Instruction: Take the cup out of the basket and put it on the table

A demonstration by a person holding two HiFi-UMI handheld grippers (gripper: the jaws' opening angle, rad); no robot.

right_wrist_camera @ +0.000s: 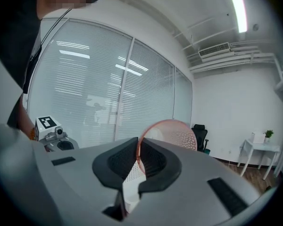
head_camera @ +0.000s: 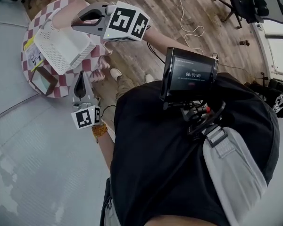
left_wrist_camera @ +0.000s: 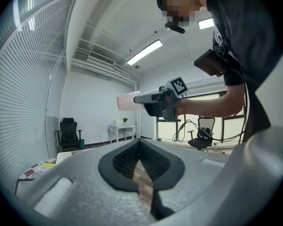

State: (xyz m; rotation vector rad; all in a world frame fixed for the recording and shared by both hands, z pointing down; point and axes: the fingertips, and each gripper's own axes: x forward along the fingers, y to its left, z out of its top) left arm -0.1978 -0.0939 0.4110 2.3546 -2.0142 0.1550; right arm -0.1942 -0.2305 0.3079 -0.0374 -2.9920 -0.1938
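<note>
Pink dotted round cup [right_wrist_camera: 179, 134], thin rim pinched in right tool [right_wrist_camera: 137, 147], left tool [left_wrist_camera: 139, 146] closed empty, white perforated basket [head_camera: 61, 48]

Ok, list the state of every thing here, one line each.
cup: in the air, rim pinched by the right gripper.
right gripper: shut on the cup.
left gripper: shut, nothing between its jaws.
basket: on the table, touched by neither gripper.
table: covered with a checked cloth.

the basket [head_camera: 61, 46] fills most of the table [head_camera: 66, 84]; a frame [head_camera: 43, 80] and papers [head_camera: 33, 55] crowd its left edge. bare cloth shows only at the near rim, by the left gripper [head_camera: 80, 81]. the right gripper [head_camera: 78, 21], clamped on the cup [head_camera: 66, 15], hangs above the table's far side.
</note>
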